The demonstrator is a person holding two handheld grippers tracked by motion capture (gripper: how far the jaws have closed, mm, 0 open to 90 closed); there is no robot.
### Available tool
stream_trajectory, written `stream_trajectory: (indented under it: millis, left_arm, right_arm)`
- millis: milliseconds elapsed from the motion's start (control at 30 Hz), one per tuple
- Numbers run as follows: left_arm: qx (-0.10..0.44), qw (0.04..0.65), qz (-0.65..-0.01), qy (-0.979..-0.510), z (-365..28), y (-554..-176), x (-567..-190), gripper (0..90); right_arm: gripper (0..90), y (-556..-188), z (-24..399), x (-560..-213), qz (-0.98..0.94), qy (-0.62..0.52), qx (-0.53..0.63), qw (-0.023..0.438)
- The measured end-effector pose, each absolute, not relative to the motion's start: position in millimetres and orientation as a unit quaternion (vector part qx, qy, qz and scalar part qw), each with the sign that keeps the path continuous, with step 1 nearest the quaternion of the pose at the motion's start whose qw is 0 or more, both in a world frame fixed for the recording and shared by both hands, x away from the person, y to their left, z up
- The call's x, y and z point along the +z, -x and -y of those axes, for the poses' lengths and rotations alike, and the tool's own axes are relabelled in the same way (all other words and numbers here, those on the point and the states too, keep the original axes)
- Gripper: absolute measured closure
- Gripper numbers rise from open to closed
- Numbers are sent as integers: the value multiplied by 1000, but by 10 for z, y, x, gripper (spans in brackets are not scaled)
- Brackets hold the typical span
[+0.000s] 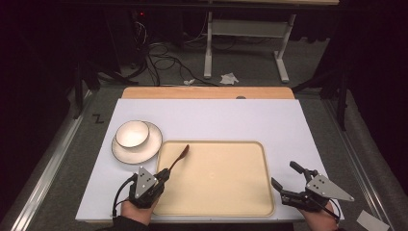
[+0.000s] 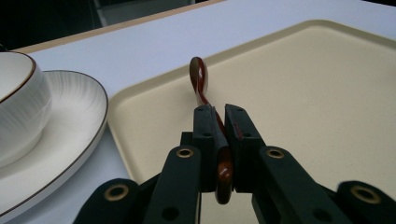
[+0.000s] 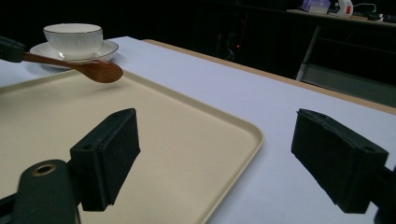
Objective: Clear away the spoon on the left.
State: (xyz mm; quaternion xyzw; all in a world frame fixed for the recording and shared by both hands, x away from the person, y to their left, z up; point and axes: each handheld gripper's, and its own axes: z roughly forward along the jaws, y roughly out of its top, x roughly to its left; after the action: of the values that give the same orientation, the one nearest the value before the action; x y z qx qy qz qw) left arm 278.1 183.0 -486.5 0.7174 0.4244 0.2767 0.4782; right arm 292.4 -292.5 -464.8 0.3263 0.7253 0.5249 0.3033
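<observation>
Your left gripper (image 1: 162,175) — clamped on the wooden spoon (image 1: 179,157) handle, bowl held over the tray (image 1: 231,192) | your right gripper (image 1: 284,175) — jaws apart, nothing between, beside the tray.

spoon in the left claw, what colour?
Glossy reddish-brown spoon, like lacquered wood. Clearest in the left gripper view.

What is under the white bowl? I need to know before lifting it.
The white bowl sits on a white saucer with a thin dark rim. The saucer's middle is covered by the bowl, so anything there is hidden.
</observation>
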Motion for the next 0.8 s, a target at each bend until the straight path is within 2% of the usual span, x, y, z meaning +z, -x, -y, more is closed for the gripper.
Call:
stream_trajectory:
  millis: [633,733,800]
  left_arm:
    - [268,464,-404,-742,-1732,-2789,-4949,827]
    - [263,459,-402,-747,-1711,-2794,-4972,730]
    - [262,456,-403,-749,-1707,-2796,-4987,704]
  right_arm:
    - [165,-2932,2906,-4680,-731,-317,527,295]
    - [165,-2934,2908,-4683,-732,-318,527,293]
    - [165,-2936,2912,-4684,-732,-318,527,293]
